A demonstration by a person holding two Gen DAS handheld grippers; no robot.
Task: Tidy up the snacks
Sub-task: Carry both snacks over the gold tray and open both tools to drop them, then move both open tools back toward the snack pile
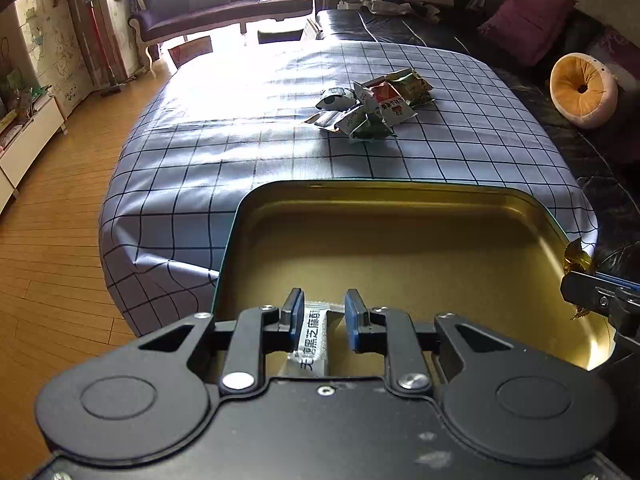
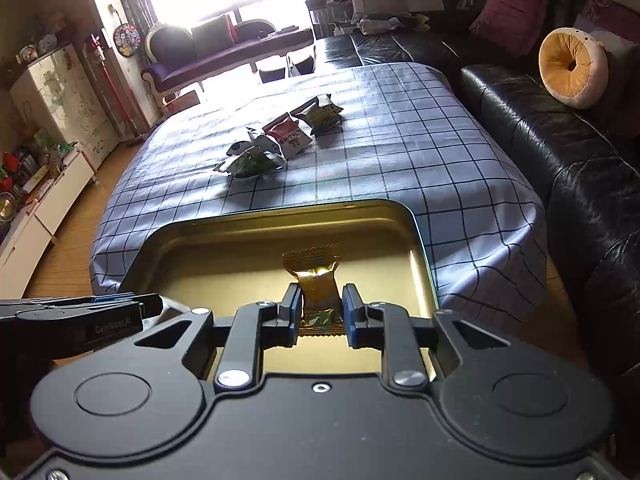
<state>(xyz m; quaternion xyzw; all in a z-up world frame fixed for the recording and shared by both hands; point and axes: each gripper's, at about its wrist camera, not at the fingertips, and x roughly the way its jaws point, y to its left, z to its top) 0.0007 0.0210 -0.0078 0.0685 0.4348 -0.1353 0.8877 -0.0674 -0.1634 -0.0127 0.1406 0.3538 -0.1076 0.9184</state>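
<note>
Two snacks hang over the empty gold tin (image 2: pixel 224 240) near the counter's (image 1: pixel 240 128) edge, left claw (image 1: pixel 323 320) loosening around a white packet (image 1: pixel 314 340), right claw (image 2: pixel 320 310) pinching a gold packet (image 2: pixel 318 284), while the heap (image 2: pixel 280 140) waits farther off.

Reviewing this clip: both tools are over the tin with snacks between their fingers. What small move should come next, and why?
Probably open both tools and let the snacks drop. The white packet in the left tool and the gold packet pinched in the right tool already hang over the gold tin, which looks empty; more snacks wait on the table.
</note>
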